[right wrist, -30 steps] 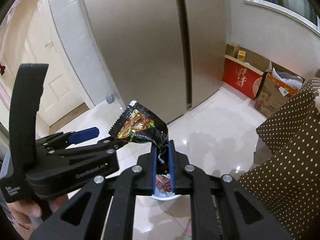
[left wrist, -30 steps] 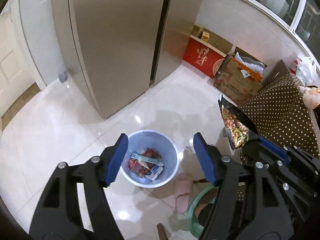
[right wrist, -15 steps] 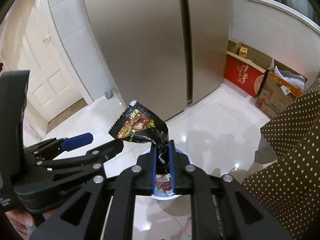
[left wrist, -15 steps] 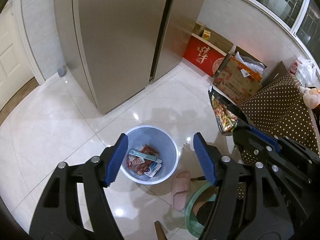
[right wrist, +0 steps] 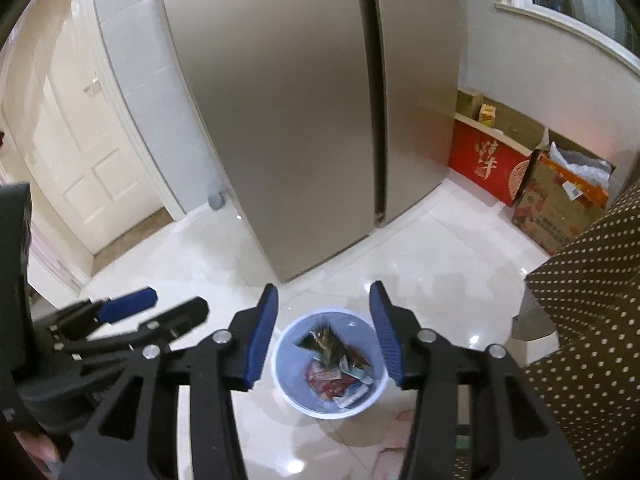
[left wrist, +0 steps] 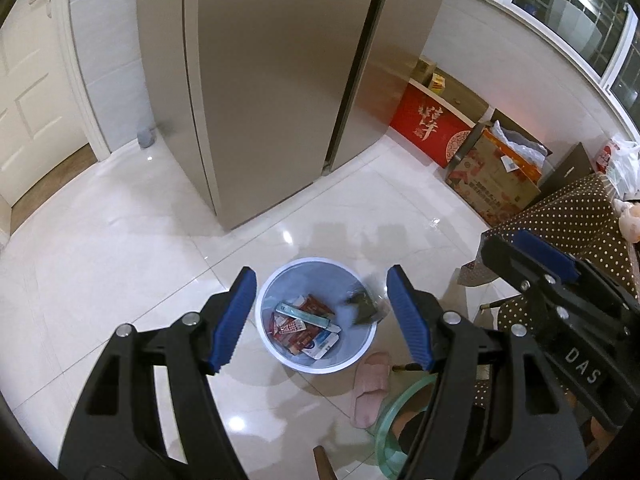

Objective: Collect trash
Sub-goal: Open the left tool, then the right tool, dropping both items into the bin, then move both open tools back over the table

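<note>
The snack bag drops into the bin at six o'clock; both grippers are wide, holding nothing.

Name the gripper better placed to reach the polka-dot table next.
Right, probably. Both are open above the bin, but the right gripper hangs beside the polka-dot table, with the left gripper farther away.

Fridge, red box, slipper.
</note>
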`<state>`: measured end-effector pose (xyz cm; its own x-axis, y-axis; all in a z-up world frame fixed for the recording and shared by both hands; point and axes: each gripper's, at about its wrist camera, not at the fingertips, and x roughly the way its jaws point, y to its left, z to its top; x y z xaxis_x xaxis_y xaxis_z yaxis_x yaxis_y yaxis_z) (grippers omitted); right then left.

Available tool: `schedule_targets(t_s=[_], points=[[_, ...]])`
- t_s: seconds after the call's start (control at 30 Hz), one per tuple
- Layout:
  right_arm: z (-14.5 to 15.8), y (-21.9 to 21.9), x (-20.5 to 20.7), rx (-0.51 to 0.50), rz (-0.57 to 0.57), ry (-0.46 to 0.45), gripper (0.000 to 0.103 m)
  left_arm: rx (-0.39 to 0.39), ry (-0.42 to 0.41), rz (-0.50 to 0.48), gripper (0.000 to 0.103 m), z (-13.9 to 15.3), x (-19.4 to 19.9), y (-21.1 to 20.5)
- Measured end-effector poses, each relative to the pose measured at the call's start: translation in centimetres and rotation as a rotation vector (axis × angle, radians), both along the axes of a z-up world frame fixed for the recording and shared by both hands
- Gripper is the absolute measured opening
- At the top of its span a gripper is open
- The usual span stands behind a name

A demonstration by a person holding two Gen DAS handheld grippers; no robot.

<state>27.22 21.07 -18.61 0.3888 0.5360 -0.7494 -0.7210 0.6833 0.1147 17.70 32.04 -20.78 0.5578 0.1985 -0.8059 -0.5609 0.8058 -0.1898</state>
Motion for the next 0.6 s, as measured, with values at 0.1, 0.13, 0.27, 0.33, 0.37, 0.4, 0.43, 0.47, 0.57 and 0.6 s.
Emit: schedule_targets(t_s=[0.1, 0.13, 0.27, 0.33, 0.37, 0.4, 0.43, 0.47, 0.57, 0.6], points=[[-0.2, -1.0, 0.1, -0.011, -0.014, 0.006, 0.048, -0.003, -0.003, -0.013, 0.067, 0.1, 0.3, -0.4], [-0.2, -1.4, 0.2, -0.013, -0.023, 0.008, 0.049, -0.006, -0.005, -0.021, 0.067, 0.2, 0.4, -0.7], [-0.1, -3.1, 0.2, -0.017, -0.047, 0.010, 0.049, 0.007, -0.010, -0.060, 0.067, 0.8, 0.6, -2.0], [0.3, -4.1, 0.0, -0.012, -0.054, 0.005, 0.049, 0.009, -0.018, -0.075, 0.067, 1.2, 0.5, -2.5], [0.6, -4.5, -0.2, -0.012, -0.056, -0.001, 0.049, 0.009, -0.025, -0.088, 0.067, 1.5, 0.6, -3.0], [0.9, -5.0, -0.4, -0.010, -0.059, -0.007, 0.049, 0.010, -0.028, -0.099, 0.067, 1.7, 0.6, -3.4], [1.4, -5.5, -0.6, -0.009, -0.062, -0.018, 0.049, 0.015, -0.032, -0.111, 0.067, 1.9, 0.7, -3.9], [1.9, -5.9, -0.7, -0.012, -0.067, -0.029, 0.049, 0.019, -0.037, -0.125, 0.067, 2.3, 0.9, -4.7], [3.6, -8.0, -1.2, -0.009, -0.088, -0.079, 0.049, 0.015, -0.056, -0.169, 0.067, 3.3, 1.4, -6.4], [4.4, -9.0, -1.4, -0.003, -0.100, -0.101, 0.049, 0.014, -0.070, -0.189, 0.067, 3.8, 1.6, -7.3]])
